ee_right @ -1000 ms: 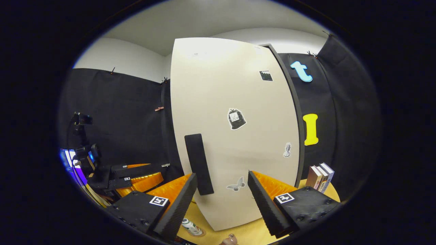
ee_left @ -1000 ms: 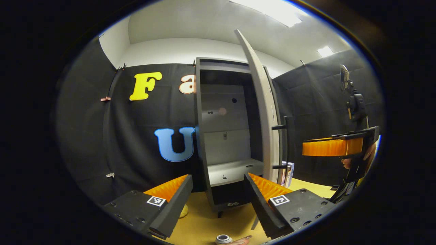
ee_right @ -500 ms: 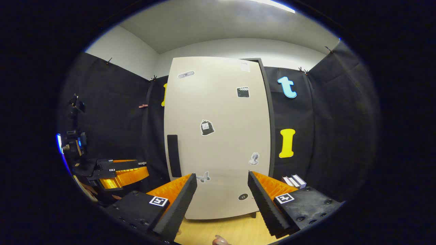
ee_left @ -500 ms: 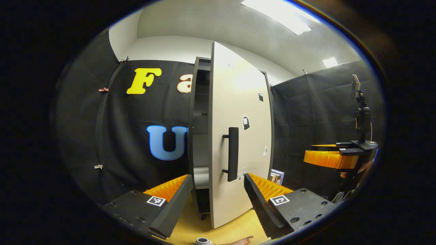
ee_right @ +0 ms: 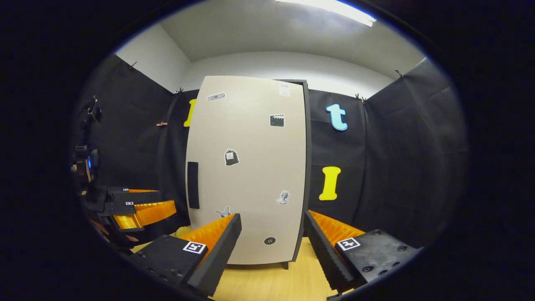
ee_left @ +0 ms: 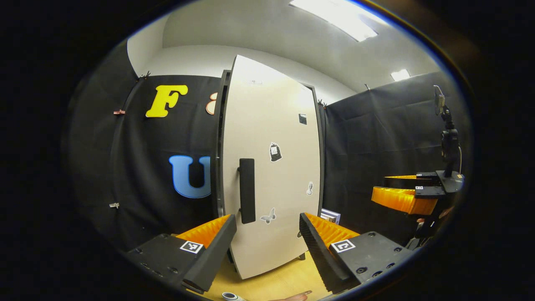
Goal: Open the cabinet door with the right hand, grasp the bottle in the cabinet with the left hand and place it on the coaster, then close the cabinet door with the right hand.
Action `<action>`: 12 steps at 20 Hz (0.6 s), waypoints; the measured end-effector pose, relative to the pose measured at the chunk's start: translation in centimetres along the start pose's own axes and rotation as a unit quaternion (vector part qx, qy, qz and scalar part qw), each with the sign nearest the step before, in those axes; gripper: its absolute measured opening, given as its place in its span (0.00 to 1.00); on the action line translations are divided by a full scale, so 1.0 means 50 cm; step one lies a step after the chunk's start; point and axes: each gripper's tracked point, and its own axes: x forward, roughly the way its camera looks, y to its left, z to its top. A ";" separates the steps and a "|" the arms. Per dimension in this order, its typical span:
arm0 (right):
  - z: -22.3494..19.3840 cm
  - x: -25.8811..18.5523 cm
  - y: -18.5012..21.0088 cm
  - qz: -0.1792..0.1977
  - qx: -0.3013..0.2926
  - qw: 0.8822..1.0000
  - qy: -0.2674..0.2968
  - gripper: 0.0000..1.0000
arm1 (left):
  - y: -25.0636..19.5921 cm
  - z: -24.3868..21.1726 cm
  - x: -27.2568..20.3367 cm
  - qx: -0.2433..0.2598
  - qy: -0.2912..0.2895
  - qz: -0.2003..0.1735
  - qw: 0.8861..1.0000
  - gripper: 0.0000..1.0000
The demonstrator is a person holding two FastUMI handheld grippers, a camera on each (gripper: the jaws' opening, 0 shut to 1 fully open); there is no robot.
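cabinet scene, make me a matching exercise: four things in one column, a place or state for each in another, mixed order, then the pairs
Things:
1. cabinet door
2. door handle
3. left gripper
4. bottle top

Places or states:
A. fingers apart, nothing between them
B. low at the edge of the left gripper view, on the wooden table
C. nearly shut against the cabinet frame
D. dark upright bar on the door's left side

Pairs: 1-C, 2-D, 3-A, 4-B
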 end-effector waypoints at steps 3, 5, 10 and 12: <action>-0.003 -0.001 0.004 0.012 -0.015 1.000 -0.002 0.96 | -0.013 0.001 0.002 -0.002 0.001 0.004 1.000 0.95; -0.009 0.000 0.006 0.017 -0.021 1.000 0.000 0.97 | -0.017 0.004 0.001 0.002 -0.002 0.009 1.000 0.95; -0.010 0.003 0.002 0.025 -0.014 1.000 -0.001 0.96 | -0.037 0.006 -0.003 0.012 -0.004 0.010 1.000 0.95; -0.008 0.003 -0.002 0.023 -0.016 1.000 -0.003 0.97 | -0.046 0.004 0.001 0.015 -0.001 0.008 1.000 0.95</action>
